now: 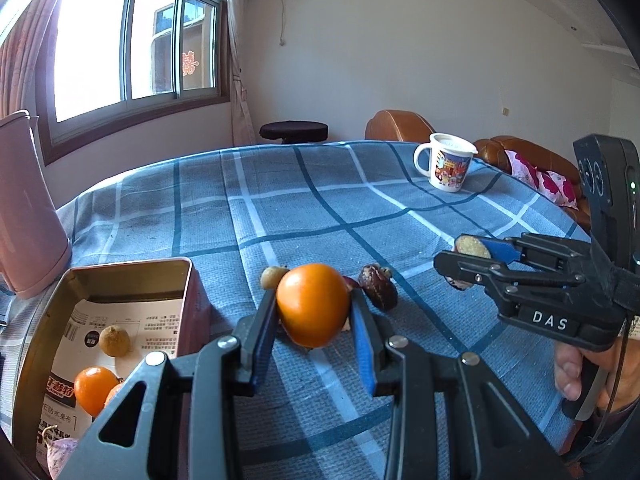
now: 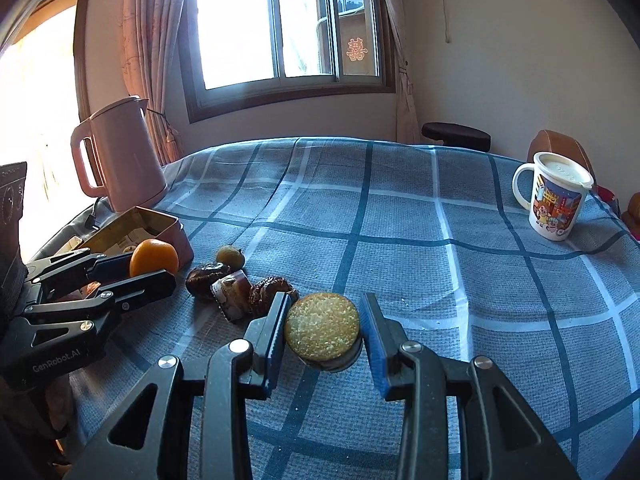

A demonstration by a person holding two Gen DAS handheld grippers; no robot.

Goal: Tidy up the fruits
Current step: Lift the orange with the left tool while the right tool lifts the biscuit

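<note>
Left gripper (image 1: 314, 312) pinches an orange (image 1: 313, 304), frame center, over the blue plaid tablecloth (image 1: 280, 208). Right gripper (image 2: 324, 330) clamps a round biscuit (image 2: 322, 328). Only the left view shows inside the tin box (image 1: 44, 320), lower left: small orange (image 1: 95, 390), longan (image 1: 115, 341). Only the right view shows three dates (image 2: 236, 286) clearly.

The tin (image 1: 188, 280) stands at the left of the surface (image 1: 320, 208), with the kettle (image 2: 120, 156) behind it. In the tin lie a longan (image 1: 115, 341) and an orange (image 1: 95, 390). Right of the tin, a second orange (image 1: 313, 305) sits between the left gripper's (image 1: 316, 320) jaws. Dates (image 2: 240, 286) lie between it and the cookie (image 2: 322, 327), which sits between the right gripper's (image 2: 324, 334) jaws. The mug (image 2: 554, 196) stands far right, well apart.
</note>
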